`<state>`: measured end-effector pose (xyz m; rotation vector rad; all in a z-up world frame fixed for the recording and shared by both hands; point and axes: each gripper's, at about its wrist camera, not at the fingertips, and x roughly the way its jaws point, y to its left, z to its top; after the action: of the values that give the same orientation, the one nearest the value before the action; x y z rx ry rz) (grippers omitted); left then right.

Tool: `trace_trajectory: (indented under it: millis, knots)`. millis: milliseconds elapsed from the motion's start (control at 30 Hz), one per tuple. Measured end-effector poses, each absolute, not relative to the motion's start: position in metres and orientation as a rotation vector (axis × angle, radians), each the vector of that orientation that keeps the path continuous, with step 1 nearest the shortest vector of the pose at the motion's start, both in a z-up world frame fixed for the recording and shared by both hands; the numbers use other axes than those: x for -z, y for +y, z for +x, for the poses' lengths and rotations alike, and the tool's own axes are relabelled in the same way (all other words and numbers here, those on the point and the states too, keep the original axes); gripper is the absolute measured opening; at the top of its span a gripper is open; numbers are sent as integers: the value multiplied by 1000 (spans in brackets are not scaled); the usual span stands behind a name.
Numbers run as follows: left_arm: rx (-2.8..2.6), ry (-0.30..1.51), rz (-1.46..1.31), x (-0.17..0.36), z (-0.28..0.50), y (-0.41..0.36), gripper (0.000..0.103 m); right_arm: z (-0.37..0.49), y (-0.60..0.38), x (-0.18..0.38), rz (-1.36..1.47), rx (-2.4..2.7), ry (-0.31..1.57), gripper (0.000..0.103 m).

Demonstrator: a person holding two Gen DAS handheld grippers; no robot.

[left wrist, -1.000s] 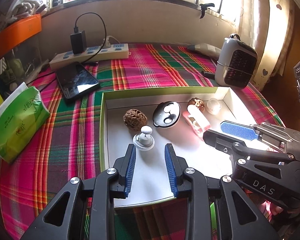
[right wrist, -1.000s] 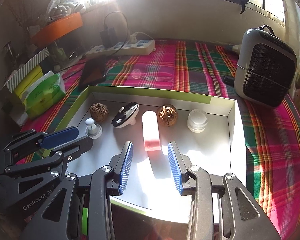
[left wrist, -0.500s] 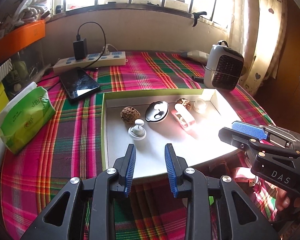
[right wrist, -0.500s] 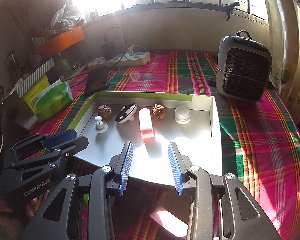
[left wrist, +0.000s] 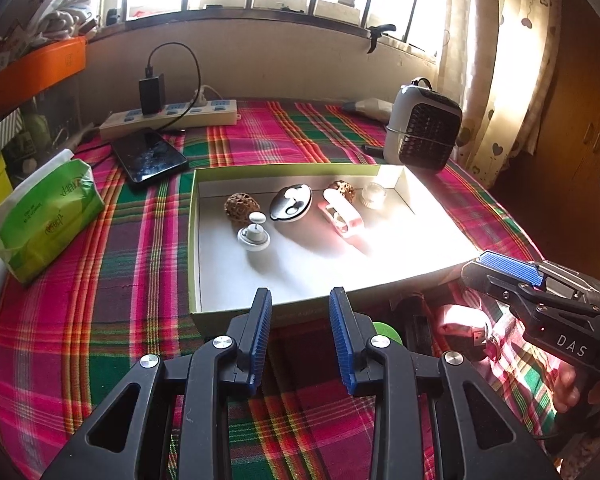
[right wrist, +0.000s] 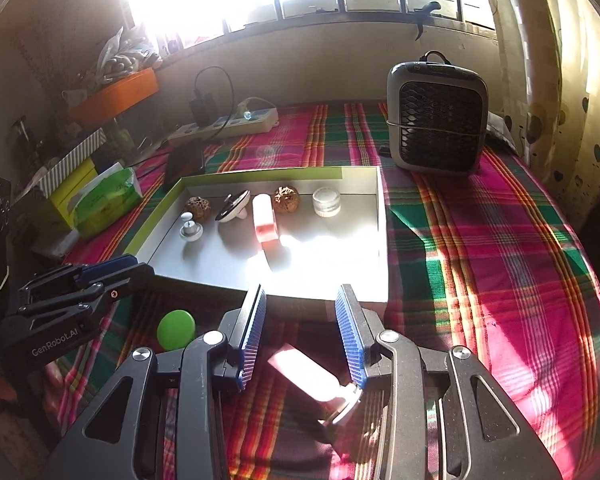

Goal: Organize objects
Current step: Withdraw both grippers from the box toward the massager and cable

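Left gripper [left wrist: 299, 334]: jaws parted with nothing between them, held over the plaid cloth just short of the box's near wall.
Right gripper [right wrist: 301, 334]: jaws likewise apart and empty; a pink tube [right wrist: 314, 382] lies on the cloth below them, untouched, its cap end close to the right finger.
Pink tube: outside the box, lying slantwise, apparently waiting to be sorted.
Green disc [right wrist: 176, 329]: a small round piece on the cloth between the two tools, also outside the box.
Box [left wrist: 194, 240]: a shallow white tray with green outer walls, set in the middle of the table as the collecting place.
Row inside: two walnuts [left wrist: 241, 208], a black-and-white round piece [left wrist: 292, 208], a pink clip-like item [left wrist: 340, 218] and a small clear jar [left wrist: 374, 196] line up near the far wall, apparently to keep the front floor free.
White knob [left wrist: 254, 234]: stands alone in front of the left walnut, upright on its round base.
Surroundings: a green tissue pack [left wrist: 46, 212], phone [left wrist: 150, 158] and power strip [left wrist: 168, 116] sit left of the box; a small heater [right wrist: 436, 120] sits beyond its far right corner.
Task outlook: the pink tube and green disc look like the pieces left to place.
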<state>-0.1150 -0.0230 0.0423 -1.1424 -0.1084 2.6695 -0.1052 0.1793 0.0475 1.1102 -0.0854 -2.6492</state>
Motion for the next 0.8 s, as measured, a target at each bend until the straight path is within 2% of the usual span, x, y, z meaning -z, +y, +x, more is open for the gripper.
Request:
trace_trajectory:
  millis: [667,800]
  knots:
    - [-2593,-136,-1152,-32,-97,-18,32,-70,212,-37,1143,2688,-110,39]
    - [-2573,-143,-1159,-30,-94,-18,32,-66,213,-32,1157,2670,-111,44]
